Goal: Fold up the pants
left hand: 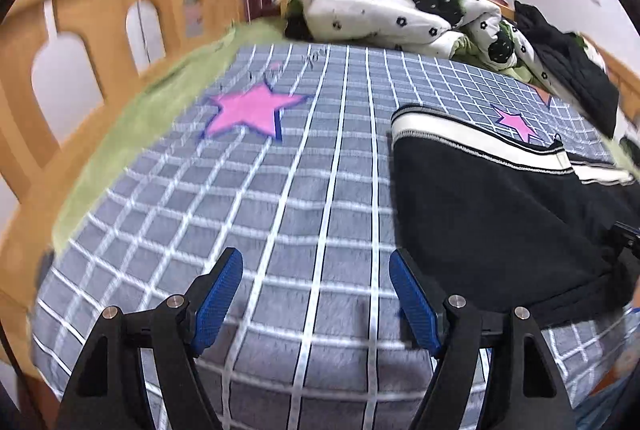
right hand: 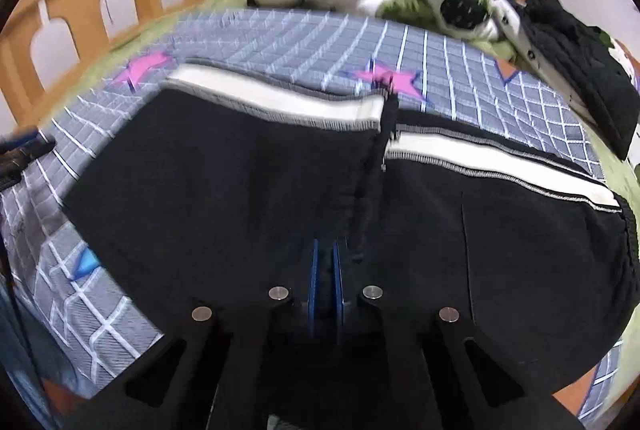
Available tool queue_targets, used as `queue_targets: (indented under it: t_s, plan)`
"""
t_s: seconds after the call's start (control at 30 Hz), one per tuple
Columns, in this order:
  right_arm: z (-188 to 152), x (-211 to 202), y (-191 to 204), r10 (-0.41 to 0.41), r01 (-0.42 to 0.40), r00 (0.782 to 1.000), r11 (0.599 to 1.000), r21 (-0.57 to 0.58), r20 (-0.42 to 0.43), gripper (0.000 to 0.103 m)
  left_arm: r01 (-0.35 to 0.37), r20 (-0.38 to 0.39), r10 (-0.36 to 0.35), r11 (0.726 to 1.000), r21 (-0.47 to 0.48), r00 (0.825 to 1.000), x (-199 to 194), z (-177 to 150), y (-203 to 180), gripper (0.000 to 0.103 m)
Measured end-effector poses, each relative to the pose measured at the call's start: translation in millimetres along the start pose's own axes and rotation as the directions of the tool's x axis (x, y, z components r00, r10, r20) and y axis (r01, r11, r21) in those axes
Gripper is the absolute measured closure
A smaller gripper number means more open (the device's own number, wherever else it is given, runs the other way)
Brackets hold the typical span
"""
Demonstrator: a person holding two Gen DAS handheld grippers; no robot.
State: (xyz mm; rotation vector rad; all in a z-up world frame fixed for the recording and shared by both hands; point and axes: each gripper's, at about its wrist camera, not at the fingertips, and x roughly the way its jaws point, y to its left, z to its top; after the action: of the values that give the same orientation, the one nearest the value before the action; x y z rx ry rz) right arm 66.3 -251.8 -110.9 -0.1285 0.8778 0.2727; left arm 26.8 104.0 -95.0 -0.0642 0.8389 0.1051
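Black pants [right hand: 248,197] blurred | right gripper [right hand: 325,262] pinched on them | left gripper [left hand: 316,282] wide, empty

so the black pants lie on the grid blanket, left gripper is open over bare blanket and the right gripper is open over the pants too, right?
Not quite. The right gripper is shut, its blue pads nearly together over the pants, as the right wrist view shows; whether it pinches cloth is unclear. The rest holds: the left gripper is open over bare blanket.

Left gripper [left hand: 316,266] tilted downward, fingers [left hand: 218,298] wide apart; right gripper [right hand: 325,250] fingers pressed together.
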Motion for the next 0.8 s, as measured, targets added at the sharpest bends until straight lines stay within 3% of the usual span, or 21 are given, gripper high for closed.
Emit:
queue_targets:
  t_s: [0.07,0.1,0.17,0.2,0.23,0.3,0.33,0.4,0.47,0.53,0.6,0.63,0.67,0.7,0.73,0.8]
  plan:
    - [-4,-21,-21,0.117,-0.121,0.992,0.986,0.111,0.039,0.096,0.005,0.016,-0.005,1.0,0.025,1.0,-2,-1,5,0.029]
    - [-7,-25,-32,0.129,-0.135,0.991,0.978,0.158,0.046,0.097,-0.018,0.042,0.017,0.999,0.043,0.999,-4,-2,8,0.029]
    - [-12,-12,-37,0.144,-0.136,0.989,0.973,0.185,-0.031,0.097,-0.048,0.055,0.045,0.997,0.056,0.997,-4,-3,11,0.029]
    - [-19,4,-32,0.141,-0.12,0.981,0.98,0.161,-0.131,0.097,-0.043,0.047,0.04,0.998,0.052,0.998,-3,-3,13,0.029]
    - [-21,9,-28,0.123,-0.103,0.98,0.986,0.135,-0.153,0.096,-0.027,0.035,0.025,0.999,0.04,0.999,-2,-3,15,0.029]
    - [-16,3,-19,0.091,-0.084,0.99,0.994,0.07,-0.11,0.093,0.038,0.019,-0.038,0.999,0.001,0.999,-3,-2,20,0.029]
    - [-12,-2,-19,0.1,-0.094,0.992,0.993,0.068,-0.083,0.089,0.082,0.016,-0.082,0.997,-0.014,0.997,-6,-2,21,0.029]
    - [-4,-12,-27,0.13,-0.128,0.991,0.984,0.127,-0.008,0.05,0.127,0.007,-0.127,0.992,-0.015,0.992,-6,-1,19,0.029]
    - [1,-1,-36,0.122,-0.119,0.993,0.973,0.198,-0.003,0.046,0.128,0.004,-0.128,0.992,0.002,0.992,-4,-3,14,0.029]
    - [4,19,-41,0.097,-0.085,0.995,0.967,0.239,-0.036,0.047,0.116,0.0,-0.116,0.993,0.017,0.993,-1,-4,9,0.029]
    - [6,52,-39,0.075,-0.049,0.993,0.963,0.263,-0.09,0.06,0.116,-0.009,-0.116,0.993,0.018,0.993,1,-6,8,0.029]
    - [5,62,-40,0.074,-0.044,0.992,0.964,0.261,-0.107,0.06,0.12,-0.011,-0.12,0.993,0.015,0.993,1,-6,8,0.029]
    - [4,66,-38,0.059,-0.033,0.993,0.969,0.246,-0.098,0.065,0.124,-0.011,-0.124,0.992,0.011,0.992,1,-6,8,0.029]
    - [4,66,-29,0.022,-0.009,0.998,0.981,0.194,-0.066,0.08,0.13,-0.008,-0.13,0.991,0.01,0.991,0,-7,9,0.029]
    - [7,65,-26,0.006,0.006,0.998,0.986,0.167,-0.069,0.083,0.138,-0.002,-0.138,0.99,0.011,0.99,-3,-7,9,0.029]
    - [11,42,-37,0.065,-0.064,0.998,0.972,0.226,0.005,0.089,0.177,0.015,-0.177,0.984,0.02,0.984,-9,-8,11,0.029]
